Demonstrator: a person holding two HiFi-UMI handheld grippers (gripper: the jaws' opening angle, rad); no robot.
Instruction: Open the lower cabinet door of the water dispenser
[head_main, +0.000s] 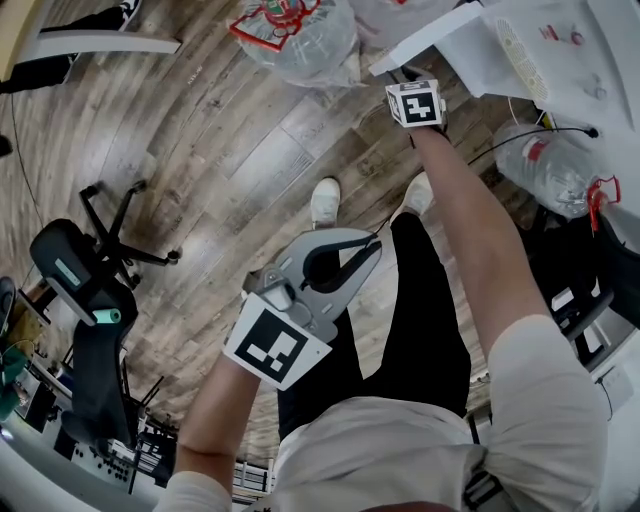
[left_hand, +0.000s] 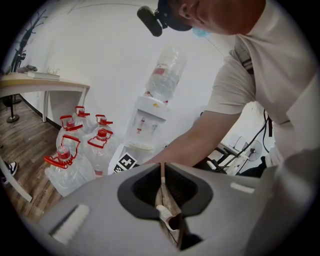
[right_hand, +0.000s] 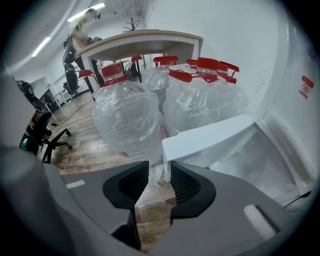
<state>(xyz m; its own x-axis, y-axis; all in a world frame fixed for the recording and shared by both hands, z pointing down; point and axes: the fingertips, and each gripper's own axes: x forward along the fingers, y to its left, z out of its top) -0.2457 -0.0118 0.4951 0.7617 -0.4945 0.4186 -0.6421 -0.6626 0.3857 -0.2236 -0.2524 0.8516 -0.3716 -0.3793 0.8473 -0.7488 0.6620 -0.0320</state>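
The right claw is held wide at the edge of the white plastic cabinet door, the left claw closed empty; the red sticker is unreadable.

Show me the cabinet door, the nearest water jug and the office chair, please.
cabinet door (right_hand: 210, 136): right gripper view, on its white edge.
nearest water jug (right_hand: 127, 117): right gripper view, on its clear body.
office chair (head_main: 52, 247): head view, on its black cushion.
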